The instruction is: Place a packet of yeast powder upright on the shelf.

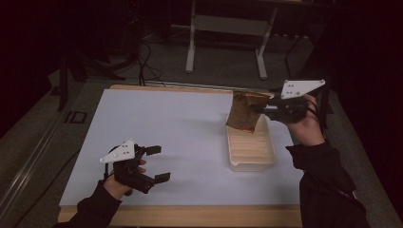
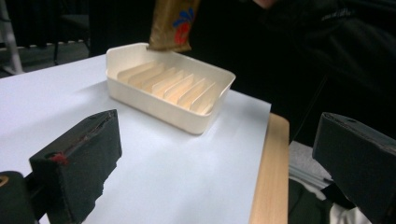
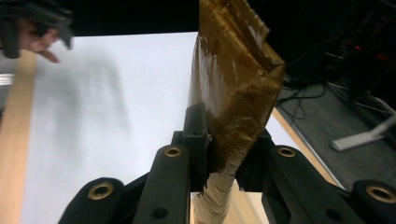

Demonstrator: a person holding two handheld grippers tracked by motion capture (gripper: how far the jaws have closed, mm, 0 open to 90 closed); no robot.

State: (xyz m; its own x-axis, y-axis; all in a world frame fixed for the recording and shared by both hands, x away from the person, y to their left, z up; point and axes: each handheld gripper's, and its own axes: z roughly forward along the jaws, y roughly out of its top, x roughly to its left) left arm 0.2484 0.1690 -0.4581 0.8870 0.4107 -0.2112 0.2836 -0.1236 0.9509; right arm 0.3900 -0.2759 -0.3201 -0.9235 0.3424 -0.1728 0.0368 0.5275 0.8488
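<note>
A gold snack bag (image 1: 245,111) with red and blue print hangs upright over the far end of a cream slotted tray (image 1: 250,164). My right gripper (image 1: 264,107) is shut on the bag's upper right edge; in the right gripper view the crinkled bag (image 3: 236,79) is pinched between both jaws. In the left gripper view the bag's lower end (image 2: 173,25) hovers just above the tray's (image 2: 154,100) far rim. My left gripper (image 1: 158,163) rests open near the table's front left, nothing between its jaws.
The white table top (image 1: 161,137) has a wooden front edge (image 1: 190,216). A metal stand (image 1: 228,38) and cables lie on the floor beyond the table. A dark sleeve (image 1: 328,185) reaches along the right side.
</note>
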